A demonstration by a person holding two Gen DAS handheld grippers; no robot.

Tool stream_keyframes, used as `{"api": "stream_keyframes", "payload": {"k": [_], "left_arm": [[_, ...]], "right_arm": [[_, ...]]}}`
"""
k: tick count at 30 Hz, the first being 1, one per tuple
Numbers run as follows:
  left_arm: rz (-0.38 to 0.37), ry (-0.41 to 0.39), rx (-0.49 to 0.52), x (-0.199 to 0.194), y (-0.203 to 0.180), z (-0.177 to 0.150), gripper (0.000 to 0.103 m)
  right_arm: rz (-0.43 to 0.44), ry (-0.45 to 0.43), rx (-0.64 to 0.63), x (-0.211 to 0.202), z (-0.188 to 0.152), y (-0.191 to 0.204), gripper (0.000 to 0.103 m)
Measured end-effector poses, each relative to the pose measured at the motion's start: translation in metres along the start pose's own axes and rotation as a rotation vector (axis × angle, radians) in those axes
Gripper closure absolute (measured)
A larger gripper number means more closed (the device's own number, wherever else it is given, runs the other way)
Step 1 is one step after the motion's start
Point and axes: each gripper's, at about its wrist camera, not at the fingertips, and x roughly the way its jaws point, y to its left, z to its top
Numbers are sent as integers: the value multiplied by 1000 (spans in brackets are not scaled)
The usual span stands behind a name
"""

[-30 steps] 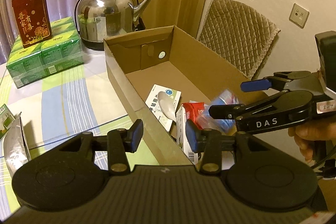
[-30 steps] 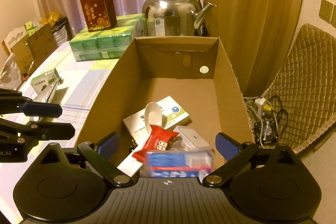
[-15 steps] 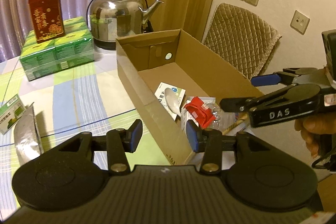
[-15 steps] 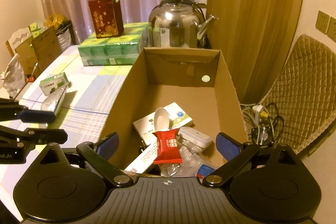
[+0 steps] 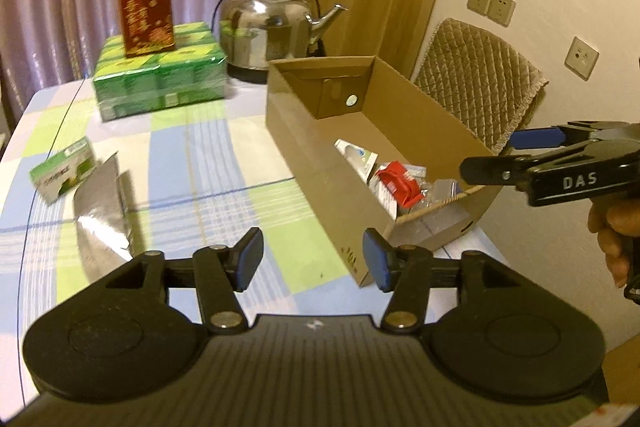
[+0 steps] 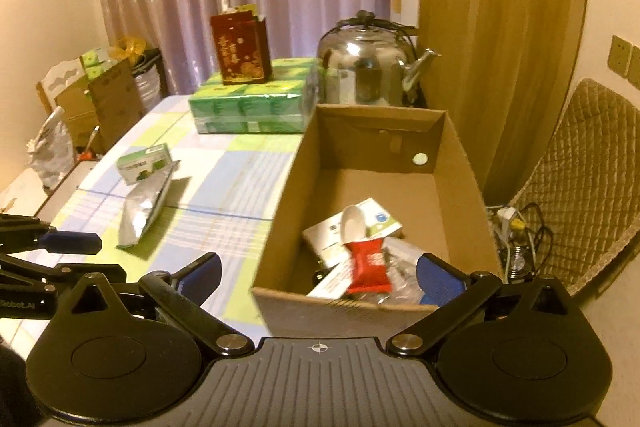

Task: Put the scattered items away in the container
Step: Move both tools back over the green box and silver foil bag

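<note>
An open cardboard box [image 5: 320, 163] [image 6: 460, 163] stands on the checked table. Inside lie a white medicine box with a white spoon [image 6: 354, 223], a red packet [image 6: 368, 261] [image 5: 398, 183] and clear plastic items. On the table to the left lie a silver foil pouch [image 5: 102, 207] [image 6: 146, 205] and a small green box [image 5: 64, 171] [image 6: 146, 163]. My left gripper [image 5: 312, 261] is open and empty over the table by the box's near corner. My right gripper [image 6: 318, 273] is open and empty above the box's near end; it also shows in the left wrist view [image 5: 516, 155].
A steel kettle [image 5: 272, 23] [image 6: 368, 63] stands behind the box. A green pack of tissues [image 5: 160, 83] [image 6: 252, 101] carries a red carton [image 5: 146, 15] [image 6: 240, 47]. A quilted chair [image 5: 480, 79] is right of the table. Cables [image 6: 516, 227] lie on the floor.
The blue-and-white packet that was between my right gripper's fingers has dropped into the box. Both grippers have pulled back from the box, and my left gripper's fingers have opened wider.
</note>
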Motion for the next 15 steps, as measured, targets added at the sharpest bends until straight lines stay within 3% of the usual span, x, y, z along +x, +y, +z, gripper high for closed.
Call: {"api": "stream_keyframes", "payload": {"k": [9,15], "left_arm": [[71,-3,-60,-31,28,-29,38],[111,-6,-106,-49,48,-46,35]], "right_arm": [[50,7,-30,-4,-6,35,2],[84,14,-55,-1,-8,59,2]]}}
